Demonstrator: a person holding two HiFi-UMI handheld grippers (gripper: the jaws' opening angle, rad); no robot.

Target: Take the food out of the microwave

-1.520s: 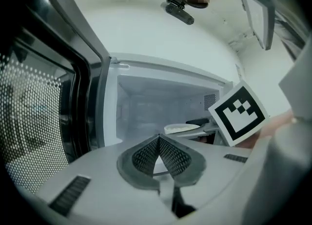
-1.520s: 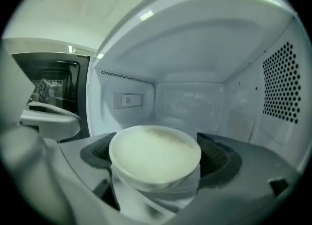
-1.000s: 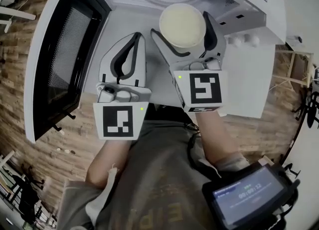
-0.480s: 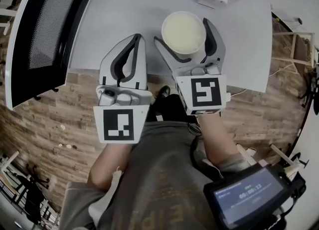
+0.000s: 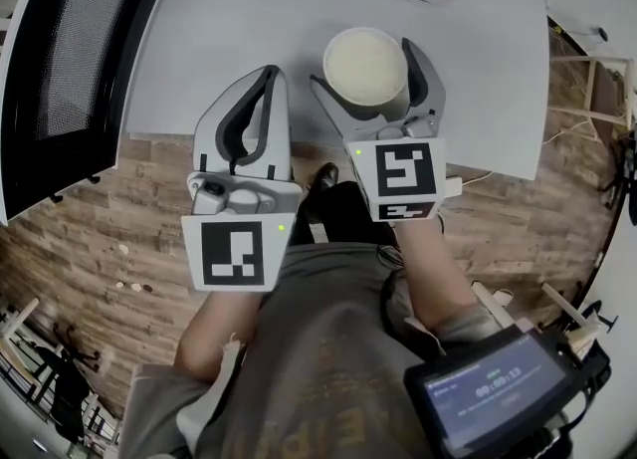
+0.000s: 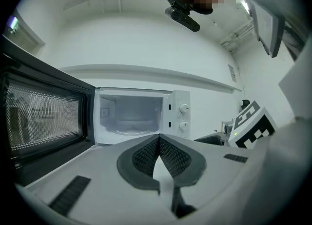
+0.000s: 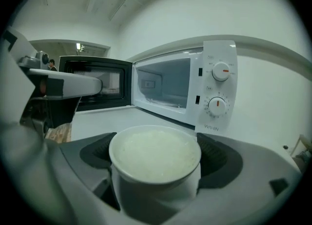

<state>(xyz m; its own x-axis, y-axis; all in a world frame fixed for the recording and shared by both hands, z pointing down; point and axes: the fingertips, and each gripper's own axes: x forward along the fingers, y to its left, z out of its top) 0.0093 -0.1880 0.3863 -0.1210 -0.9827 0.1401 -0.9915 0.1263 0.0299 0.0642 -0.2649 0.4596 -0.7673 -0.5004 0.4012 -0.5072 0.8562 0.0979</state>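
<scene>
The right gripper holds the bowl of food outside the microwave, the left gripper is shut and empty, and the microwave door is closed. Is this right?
Not quite. The microwave door is open, as the left gripper view shows. The right gripper holds the bowl; the left gripper is shut, empty.

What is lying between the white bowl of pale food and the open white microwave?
Only bare white tabletop lies between the round white bowl of pale food and the open white microwave; the right gripper view shows this.
</scene>
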